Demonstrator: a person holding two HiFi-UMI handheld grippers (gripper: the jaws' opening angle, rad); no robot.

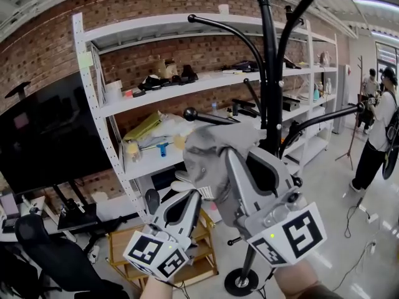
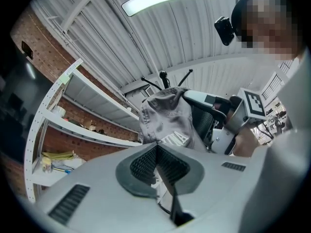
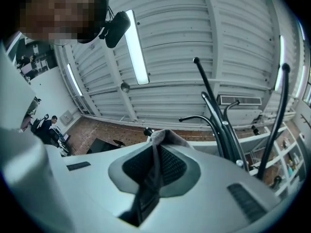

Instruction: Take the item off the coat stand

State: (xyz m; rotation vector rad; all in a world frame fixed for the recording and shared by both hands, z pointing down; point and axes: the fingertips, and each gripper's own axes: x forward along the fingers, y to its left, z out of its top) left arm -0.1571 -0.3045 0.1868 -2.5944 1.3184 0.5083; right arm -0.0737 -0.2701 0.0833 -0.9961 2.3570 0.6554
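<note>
The black coat stand [image 1: 269, 104] rises in the middle of the head view, with curved arms. A grey cap [image 1: 207, 149] sits just under its low ball-tipped arm [image 1: 212, 118]; whether it still hangs there I cannot tell. My right gripper [image 1: 234, 161] is shut on the cap, and in the right gripper view grey fabric [image 3: 167, 137] runs down between the pads [image 3: 170, 164]. The left gripper [image 1: 192, 199] is below and left of the cap, apart from it. Its jaws meet with nothing between them [image 2: 156, 149], and the cap [image 2: 167, 118] shows above them.
A white shelf rack [image 1: 100, 98] with assorted items lines the brick wall behind the stand. A dark screen [image 1: 50, 136] and a black chair [image 1: 43, 248] are at left, a low wooden cart [image 1: 199, 248] beneath. A person [image 1: 377, 136] stands far right, with cables [image 1: 361, 223] on the floor.
</note>
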